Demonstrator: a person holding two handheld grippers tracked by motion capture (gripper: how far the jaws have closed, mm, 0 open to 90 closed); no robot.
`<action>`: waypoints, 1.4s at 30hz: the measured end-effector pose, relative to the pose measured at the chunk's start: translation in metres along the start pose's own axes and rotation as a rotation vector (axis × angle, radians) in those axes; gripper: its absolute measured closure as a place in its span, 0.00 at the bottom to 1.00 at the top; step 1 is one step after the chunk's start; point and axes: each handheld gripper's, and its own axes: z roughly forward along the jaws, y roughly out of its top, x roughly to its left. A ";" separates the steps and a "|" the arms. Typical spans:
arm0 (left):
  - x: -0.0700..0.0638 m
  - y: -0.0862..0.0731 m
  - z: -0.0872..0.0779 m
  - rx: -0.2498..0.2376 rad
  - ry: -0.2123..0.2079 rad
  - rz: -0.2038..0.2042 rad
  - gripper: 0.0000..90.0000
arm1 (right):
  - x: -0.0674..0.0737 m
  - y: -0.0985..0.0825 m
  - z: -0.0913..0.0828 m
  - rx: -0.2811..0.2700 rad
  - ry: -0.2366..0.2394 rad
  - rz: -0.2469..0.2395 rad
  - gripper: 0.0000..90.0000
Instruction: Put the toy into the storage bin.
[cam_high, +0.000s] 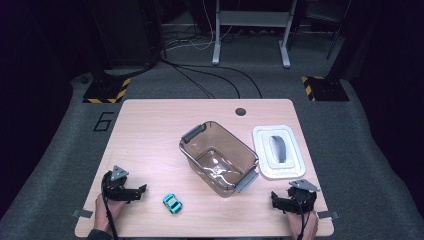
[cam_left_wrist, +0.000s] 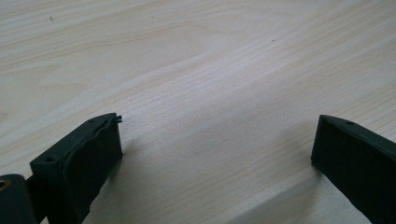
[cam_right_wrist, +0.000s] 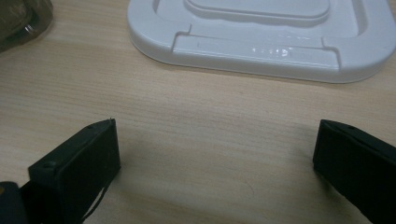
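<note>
left claw: your left claw (cam_high: 141, 189) sat low at the near-left of the counter (cam_high: 150, 130), jaws spread wide, nothing between them.
right claw: your right claw (cam_high: 274, 198) rested at the near-right, jaws also wide apart and empty, pointed at the near edge of the white lid (cam_right_wrist: 261, 37).
toy car: the small teal car (cam_high: 172, 203) stood on the counter just right of the left claw, apart from it, near the front edge.
bin: the clear brown bin (cam_high: 219, 157) stood mid-counter, open, nothing inside as far as I could tell; lid lay flat just right of it.
step, my read: car into bin looked first, lid after.
how: you'd want the left claw square across the car's sides, low, closing gently so it didn't roll.
risk: wheels; a glancing jaw would likely push it away.
</note>
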 end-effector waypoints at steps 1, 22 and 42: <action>0.000 0.001 -0.001 0.007 -0.002 -0.002 0.01 | 0.001 0.000 0.000 0.005 -0.003 -0.004 0.00; -0.054 0.008 -0.043 -0.067 -0.092 0.029 0.00 | 0.001 0.001 0.001 0.006 -0.011 -0.001 0.00; -0.125 0.006 -0.017 -0.013 -0.252 0.136 0.00 | 0.001 0.000 0.001 0.004 -0.015 0.000 0.00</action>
